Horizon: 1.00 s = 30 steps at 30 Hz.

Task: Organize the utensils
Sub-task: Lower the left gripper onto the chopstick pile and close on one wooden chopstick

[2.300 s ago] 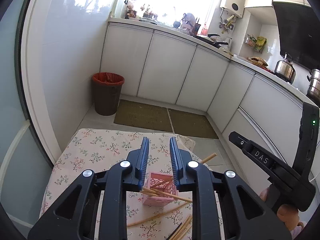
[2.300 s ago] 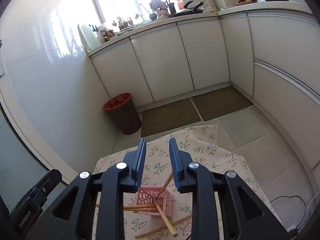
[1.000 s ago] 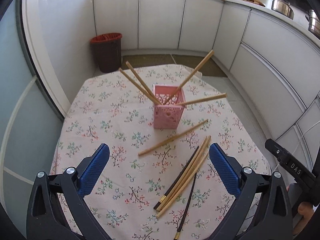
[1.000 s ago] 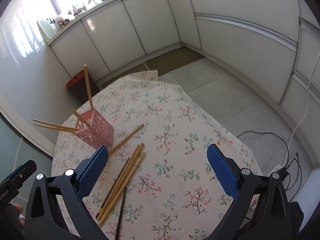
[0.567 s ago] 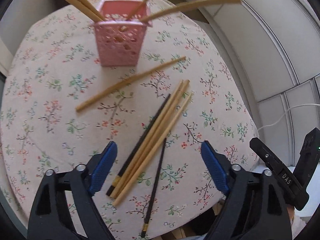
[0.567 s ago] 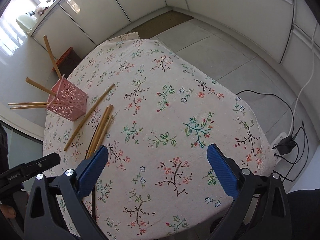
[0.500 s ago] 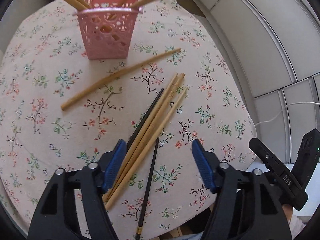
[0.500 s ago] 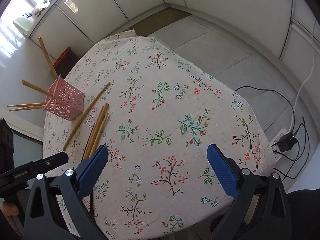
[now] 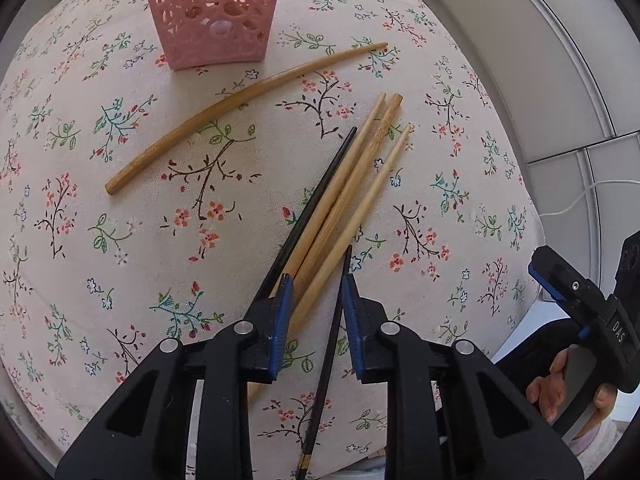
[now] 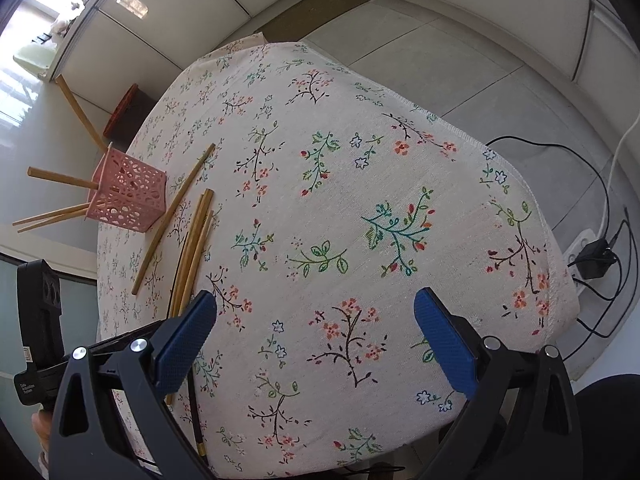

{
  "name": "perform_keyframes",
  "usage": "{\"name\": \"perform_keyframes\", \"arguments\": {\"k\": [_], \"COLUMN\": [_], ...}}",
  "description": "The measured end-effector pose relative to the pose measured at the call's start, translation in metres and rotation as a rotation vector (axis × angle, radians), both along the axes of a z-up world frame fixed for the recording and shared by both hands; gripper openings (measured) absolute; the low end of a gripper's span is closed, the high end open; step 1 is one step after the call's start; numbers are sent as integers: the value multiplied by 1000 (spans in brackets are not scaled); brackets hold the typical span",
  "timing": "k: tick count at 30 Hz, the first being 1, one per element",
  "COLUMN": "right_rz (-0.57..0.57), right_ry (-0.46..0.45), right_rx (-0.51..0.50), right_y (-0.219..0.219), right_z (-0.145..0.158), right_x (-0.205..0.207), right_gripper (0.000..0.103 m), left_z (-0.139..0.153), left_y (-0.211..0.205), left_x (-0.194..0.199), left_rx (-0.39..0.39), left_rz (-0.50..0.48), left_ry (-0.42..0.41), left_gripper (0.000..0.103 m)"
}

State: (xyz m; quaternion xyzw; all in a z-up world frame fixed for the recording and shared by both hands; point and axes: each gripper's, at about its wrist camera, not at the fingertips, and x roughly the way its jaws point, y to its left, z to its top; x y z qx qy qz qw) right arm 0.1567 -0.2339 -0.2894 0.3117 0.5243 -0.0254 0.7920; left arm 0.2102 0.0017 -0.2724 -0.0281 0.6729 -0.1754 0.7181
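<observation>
A pink perforated holder (image 9: pixel 214 8) stands on the floral tablecloth (image 9: pixel 100 200) with several wooden chopsticks leaning out of it (image 10: pixel 60 180). Loose wooden chopsticks (image 9: pixel 352 184) and two black chopsticks (image 9: pixel 312 200) lie in a bunch in front of it, and one curved wooden chopstick (image 9: pixel 240 100) lies apart. My left gripper (image 9: pixel 314 296) is low over the bunch, its jaws narrowed around a wooden and a black chopstick (image 9: pixel 328 352), not clamped. My right gripper (image 10: pixel 316 320) is wide open and empty above the cloth, right of the bunch (image 10: pixel 192 248).
The table edge drops off on the right, above a tiled floor with a power strip and cables (image 10: pixel 592 256). White cabinets (image 10: pixel 180 12) and a red bin (image 10: pixel 124 108) stand beyond the table. The right gripper's body (image 9: pixel 580 300) shows at the left view's right edge.
My left gripper has come down from high above the table to the loose chopsticks and its jaws have narrowed from wide open. My right gripper has tilted down and opened wide.
</observation>
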Motion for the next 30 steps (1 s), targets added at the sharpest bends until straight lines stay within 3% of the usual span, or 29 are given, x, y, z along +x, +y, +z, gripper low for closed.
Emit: {"name": "perform_keyframes", "arguments": {"k": [12,15,21,25,30], "right_rz": [20,25,6,16,23], "right_ry": [25,30,33,31,26], "right_rx": [7,4,3,0,-24], "right_y": [11,12,8,10,12], "right_z": [-7,-8,-9,-8,-7], "right_x": [6,7,7,7,8], "right_gripper": [96,96,96,96,96], "left_z": [-9,-4,16,-4,-9], "left_y": [35,34,18,20,26], "left_x": [-5,-5,-12,-10,-6], "left_rx": [24,28,-39,-2,-25], "left_rz": [25,11,-57,-39,-7], "left_ry": [55,29,6,53,64], "left_gripper": [25,21,21,21,21]}}
